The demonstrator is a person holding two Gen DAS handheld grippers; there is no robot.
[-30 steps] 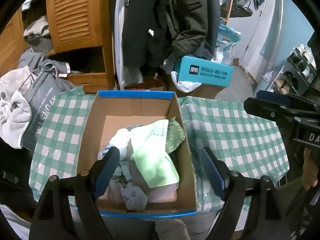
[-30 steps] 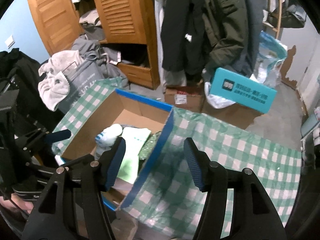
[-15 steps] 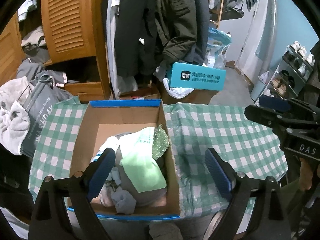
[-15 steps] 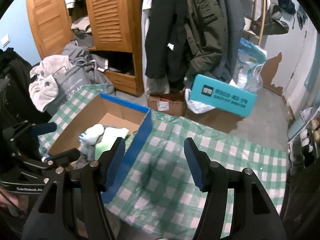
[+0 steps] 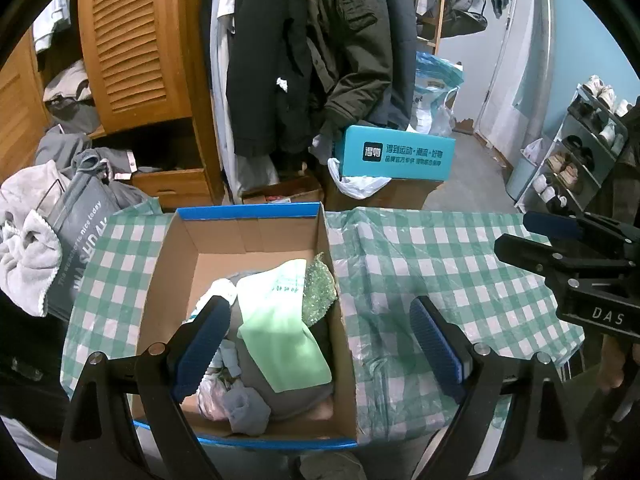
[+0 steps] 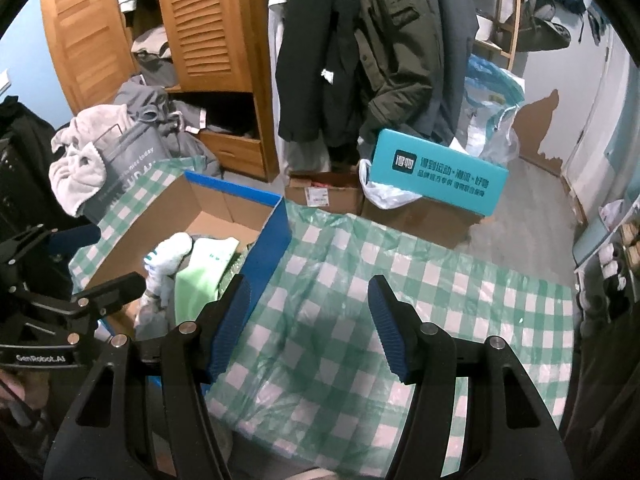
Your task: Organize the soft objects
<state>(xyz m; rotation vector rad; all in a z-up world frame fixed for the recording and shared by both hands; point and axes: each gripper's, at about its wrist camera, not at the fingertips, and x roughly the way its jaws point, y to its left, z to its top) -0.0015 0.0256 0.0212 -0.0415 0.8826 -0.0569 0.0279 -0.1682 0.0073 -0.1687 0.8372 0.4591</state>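
Note:
A blue-rimmed cardboard box (image 5: 244,236) sits on the green-checked tablecloth (image 5: 420,264). It holds a pale green cloth (image 5: 280,332), a sparkly green piece (image 5: 318,292), white socks (image 5: 218,290) and grey socks (image 5: 246,414). My left gripper (image 5: 320,340) is open and empty, above the box's near right part. My right gripper (image 6: 308,320) is open and empty, over the cloth right of the box (image 6: 224,208). The soft items (image 6: 200,272) also show there.
A teal shoebox (image 5: 400,154) stands on brown cartons behind the table. A wooden wardrobe (image 5: 136,40) and hanging coats (image 5: 312,52) are at the back. A grey bag with towels (image 5: 60,248) is left, a shoe rack (image 5: 576,152) right.
Both grippers have pulled back and risen, so the box and table look smaller and farther. The left gripper's jaws now stand wider. The box contents have not moved.

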